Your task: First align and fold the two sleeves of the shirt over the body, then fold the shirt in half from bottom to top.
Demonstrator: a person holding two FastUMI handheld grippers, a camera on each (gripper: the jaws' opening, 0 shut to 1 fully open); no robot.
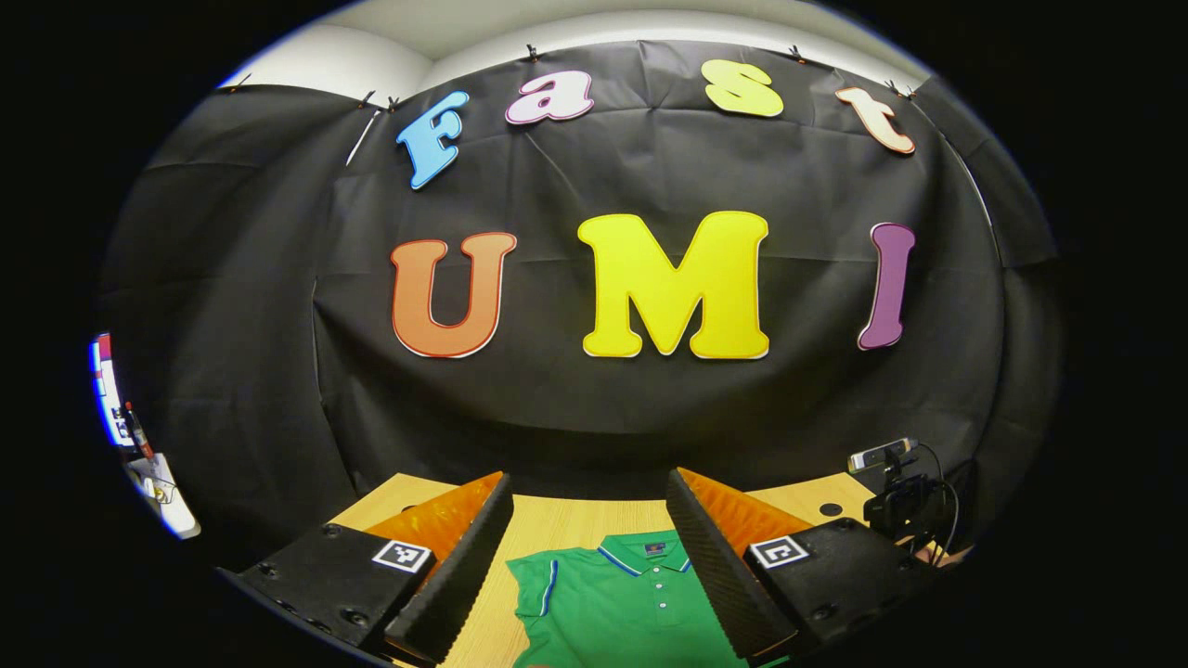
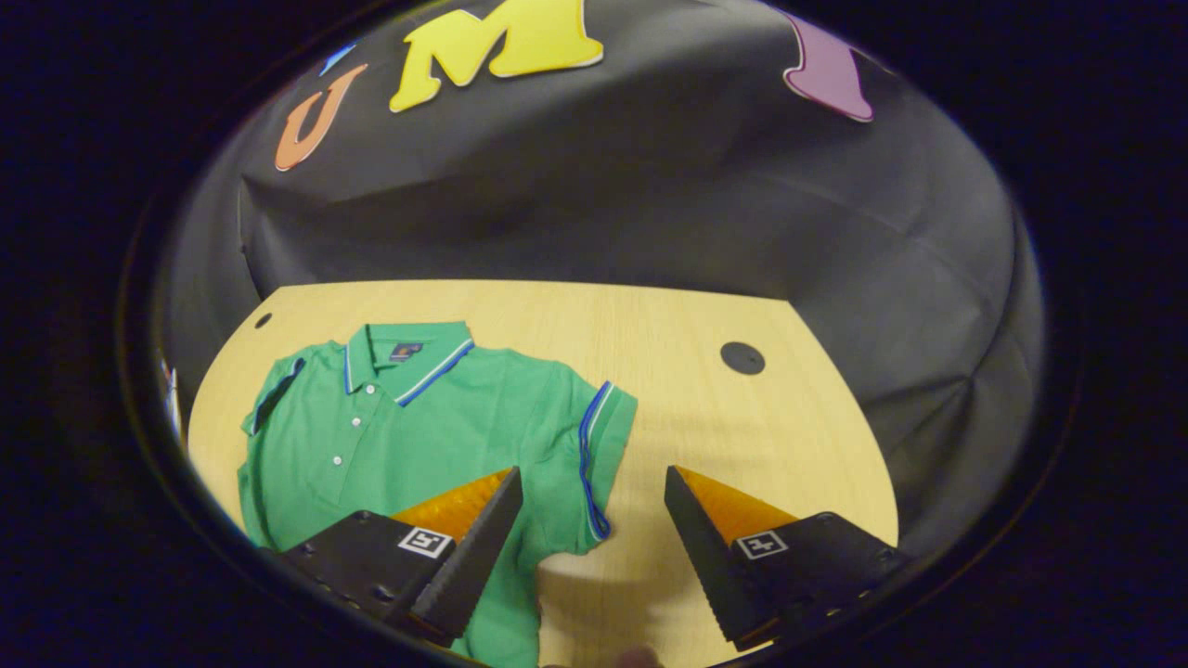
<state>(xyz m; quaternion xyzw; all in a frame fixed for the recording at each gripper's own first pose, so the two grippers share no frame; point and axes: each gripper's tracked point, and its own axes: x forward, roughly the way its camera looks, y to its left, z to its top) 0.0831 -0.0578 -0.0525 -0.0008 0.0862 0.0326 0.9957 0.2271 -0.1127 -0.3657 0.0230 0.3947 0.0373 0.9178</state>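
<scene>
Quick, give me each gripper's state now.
Left gripper: open, holding nothing, above the green shirt.
Right gripper: open, holding nothing, over the shirt's sleeve.

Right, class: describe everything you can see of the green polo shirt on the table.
The green polo shirt lies face up and mostly flat on the light wooden table, collar toward the black cloth wall. It looks like soft knit fabric, with blue-and-white trim on the collar and sleeve cuffs, a buttoned placket and a small label inside the neck. Both short sleeves are still spread out, unfolded. The right gripper, open, hovers near one sleeve; contact cannot be told.
</scene>
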